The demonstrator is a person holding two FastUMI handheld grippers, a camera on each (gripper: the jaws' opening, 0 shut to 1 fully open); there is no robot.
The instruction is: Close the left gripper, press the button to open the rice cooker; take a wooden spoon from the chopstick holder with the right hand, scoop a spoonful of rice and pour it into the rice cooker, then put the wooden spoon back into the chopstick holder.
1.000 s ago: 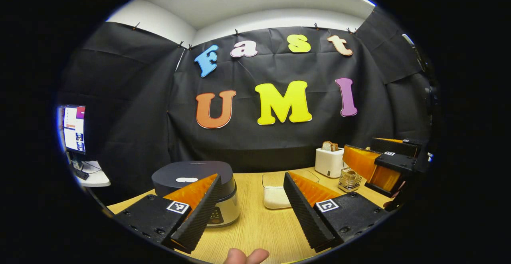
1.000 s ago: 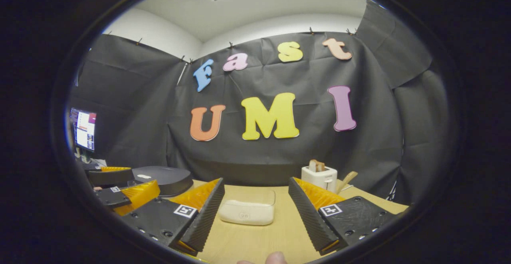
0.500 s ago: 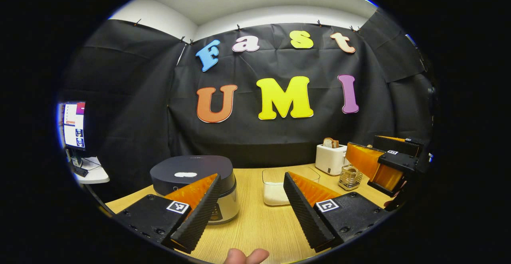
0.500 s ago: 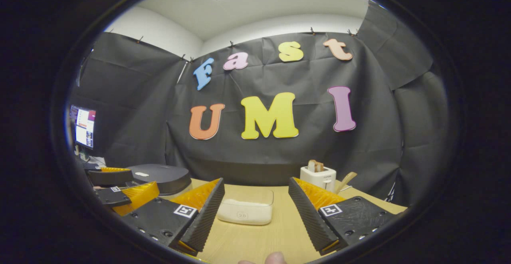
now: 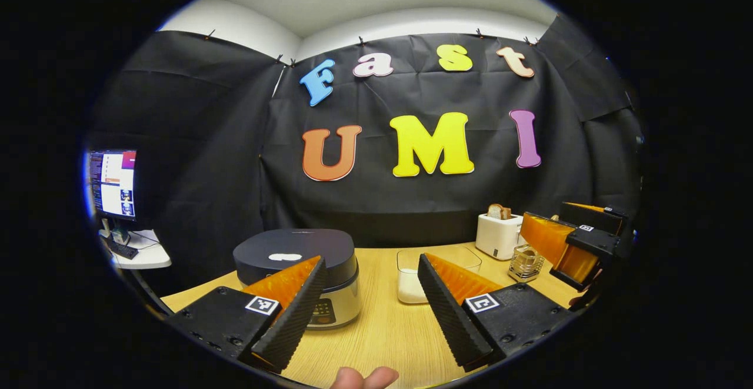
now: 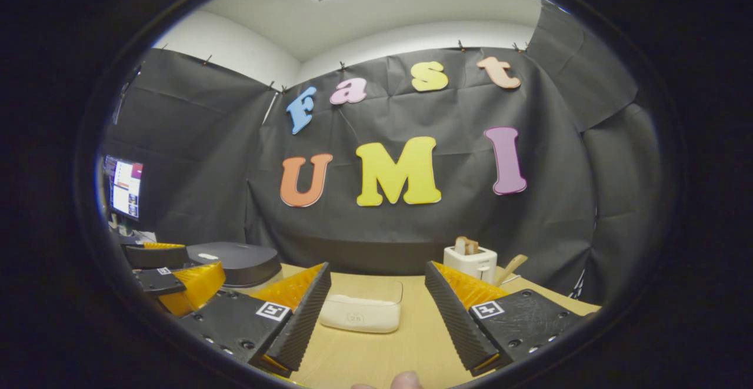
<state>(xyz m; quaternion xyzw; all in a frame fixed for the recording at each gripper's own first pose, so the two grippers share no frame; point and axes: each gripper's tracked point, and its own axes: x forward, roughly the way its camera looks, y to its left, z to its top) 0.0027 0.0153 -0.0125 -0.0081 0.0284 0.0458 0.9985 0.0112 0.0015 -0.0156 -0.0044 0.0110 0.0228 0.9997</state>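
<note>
Your left gripper (image 5: 370, 312) hangs above the wooden table (image 5: 382, 330), fingers spread wide w/ nothing between them. Rice cooker (image 5: 297, 271) sits just ahead-left of it, dark lid down, partly behind the left finger. Clear rice container (image 5: 412, 274) stands ahead, between the fingers, white rice in the bottom. Chopstick holder (image 5: 525, 262) stands beside the white toaster (image 5: 497, 235), well right of the cooker. Your right gripper (image 6: 376, 312) is likewise spread apart, empty, above the table approx. in front of the rice container (image 6: 362, 312). Wooden spoon (image 6: 510, 268) pokes up right of the toaster (image 6: 470, 262); holder beneath it is prob. hidden by the finger. A fingertip (image 5: 362, 377) shows at bottom edge.
</note>
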